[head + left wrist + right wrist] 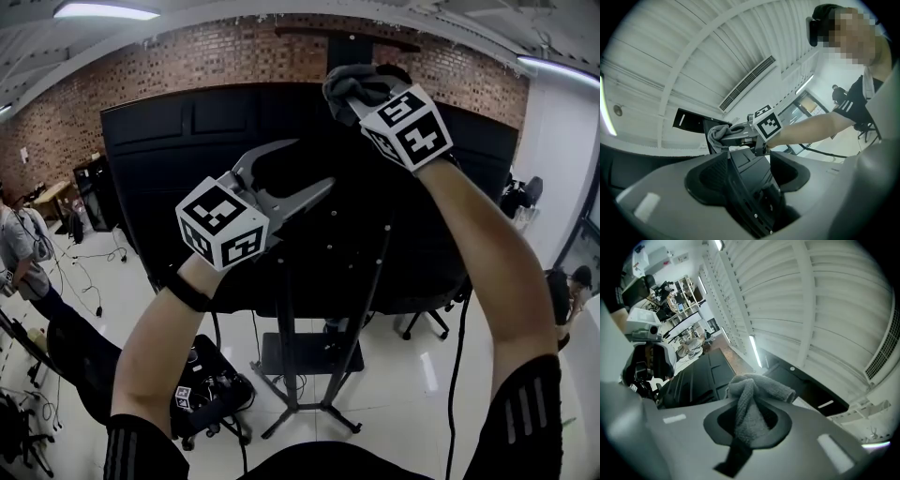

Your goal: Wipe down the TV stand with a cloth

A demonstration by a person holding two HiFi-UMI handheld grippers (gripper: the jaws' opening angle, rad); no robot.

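The grey cloth — soft, light, likely to bunch, best held mid-wad — sat pinched in the right gripper's jaws by the TV's top edge, well above the TV stand, the left gripper's jaws spread and empty.

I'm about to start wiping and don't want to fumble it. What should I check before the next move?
1. Cloth clamped in right gripper: ok, bunched between its jaws.
2. Left gripper free: ok, jaws apart, nothing between them.
3. Cloth on the TV stand: not ok, it is up near the top edge of the TV; the stand's posts are lower.
4. Cable clear of the wiping path: cannot tell.
5. Bystander clear: ok, off to the left.
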